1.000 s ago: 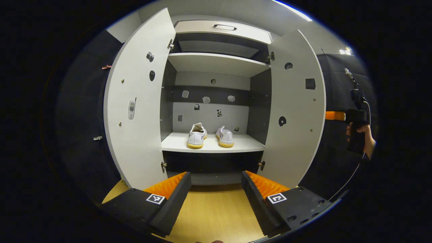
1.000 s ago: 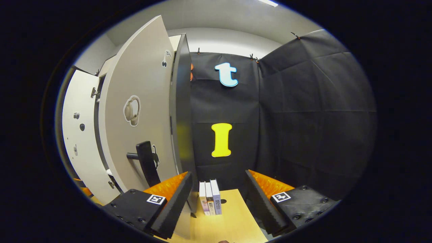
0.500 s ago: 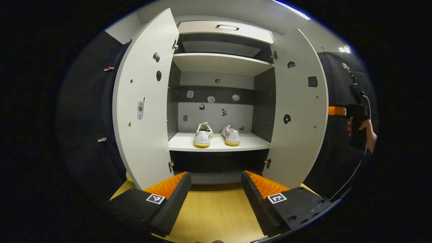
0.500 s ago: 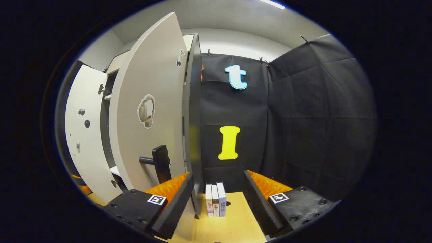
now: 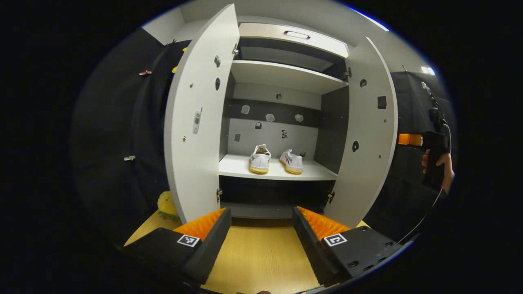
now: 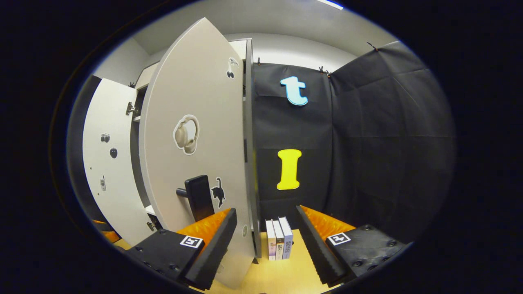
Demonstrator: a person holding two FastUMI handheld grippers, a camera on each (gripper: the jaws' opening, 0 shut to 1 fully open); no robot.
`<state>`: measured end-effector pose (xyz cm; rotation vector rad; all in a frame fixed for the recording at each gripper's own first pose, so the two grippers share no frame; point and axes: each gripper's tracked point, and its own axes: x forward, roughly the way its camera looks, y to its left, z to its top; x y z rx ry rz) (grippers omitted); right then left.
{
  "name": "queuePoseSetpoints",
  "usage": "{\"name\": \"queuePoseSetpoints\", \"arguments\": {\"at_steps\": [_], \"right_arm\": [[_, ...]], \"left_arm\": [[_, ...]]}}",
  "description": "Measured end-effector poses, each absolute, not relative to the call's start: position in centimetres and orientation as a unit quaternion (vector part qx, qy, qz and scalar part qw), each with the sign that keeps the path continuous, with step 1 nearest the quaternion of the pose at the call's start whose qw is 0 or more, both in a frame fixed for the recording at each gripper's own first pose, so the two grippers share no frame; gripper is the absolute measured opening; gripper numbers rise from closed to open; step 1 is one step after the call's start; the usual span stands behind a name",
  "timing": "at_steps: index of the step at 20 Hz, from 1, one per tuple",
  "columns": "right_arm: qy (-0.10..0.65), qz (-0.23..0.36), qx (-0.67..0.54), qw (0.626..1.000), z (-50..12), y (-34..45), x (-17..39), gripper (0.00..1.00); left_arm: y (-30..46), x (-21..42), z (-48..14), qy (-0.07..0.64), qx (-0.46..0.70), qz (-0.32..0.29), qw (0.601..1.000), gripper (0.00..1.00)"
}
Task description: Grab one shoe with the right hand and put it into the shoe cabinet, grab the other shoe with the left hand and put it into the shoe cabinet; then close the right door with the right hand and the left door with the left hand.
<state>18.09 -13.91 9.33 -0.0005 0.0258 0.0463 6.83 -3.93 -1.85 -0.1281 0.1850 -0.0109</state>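
While both shoes are seen side by side on the far shelf of the shoe cabinet in the left gripper view, the left gripper, jaws spread and empty, has been shifted leftward, well short of the left door. In the right gripper view, the right gripper, jaws spread, has been brought nearer the right door, so door closing is judged imminent.

White shoes (yellow soles)
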Motion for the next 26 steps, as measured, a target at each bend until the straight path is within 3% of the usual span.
{"name": "queuePoseSetpoints", "arguments": {"at_steps": [15, 26], "right_arm": [[0.007, 0.055, 0.011, 0.998, 7.7, 0.2, 20.7, 0.98], [0.026, 0.046, 0.002, 0.999, 2.8, 1.6, 15.3, 0.97]], "left_arm": [[7.6, 2.9, -3.6, 0.08, -0.091, 0.055, 0.991, 0.94], [18.0, 3.4, -2.5, 0.068, -0.081, 0.114, 0.988, 0.95]]}}
